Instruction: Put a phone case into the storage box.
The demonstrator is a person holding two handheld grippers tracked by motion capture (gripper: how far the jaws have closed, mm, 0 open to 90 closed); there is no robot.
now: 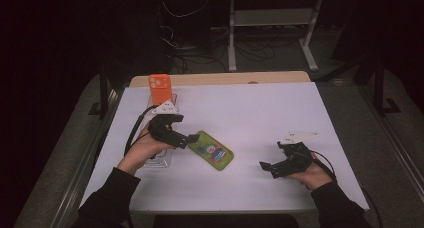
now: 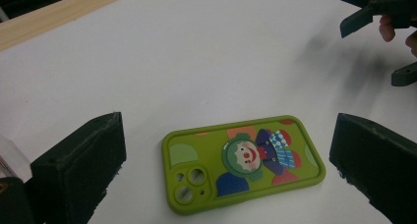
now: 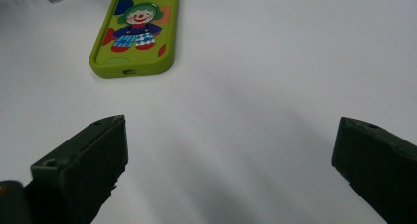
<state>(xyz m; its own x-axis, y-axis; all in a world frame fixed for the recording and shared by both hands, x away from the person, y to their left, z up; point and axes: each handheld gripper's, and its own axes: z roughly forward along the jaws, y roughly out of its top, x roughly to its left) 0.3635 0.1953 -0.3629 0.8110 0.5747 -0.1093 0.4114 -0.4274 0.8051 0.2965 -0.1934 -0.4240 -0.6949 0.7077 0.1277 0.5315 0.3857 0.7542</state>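
A green phone case (image 1: 214, 150) printed with a clown lies flat on the white table (image 1: 260, 108), left of centre. My left gripper (image 1: 188, 138) hovers at its left end, jaws wide apart. In the left gripper view the case (image 2: 243, 160) lies between and just beyond the open jaws of that gripper (image 2: 228, 121), untouched. My right gripper (image 1: 267, 166) is held low over bare table to the right, open, well apart from the case. Its own view shows the case (image 3: 135, 32) farther off at the upper left, with nothing between the jaws of the right gripper (image 3: 232, 120).
An orange phone case (image 1: 160, 88) stands upright at the table's back left. A clear plastic holder (image 1: 159, 160) lies under my left hand. A wooden strip (image 1: 225, 78) borders the far edge. The other gripper (image 2: 388, 42) shows in the left gripper view's upper right.
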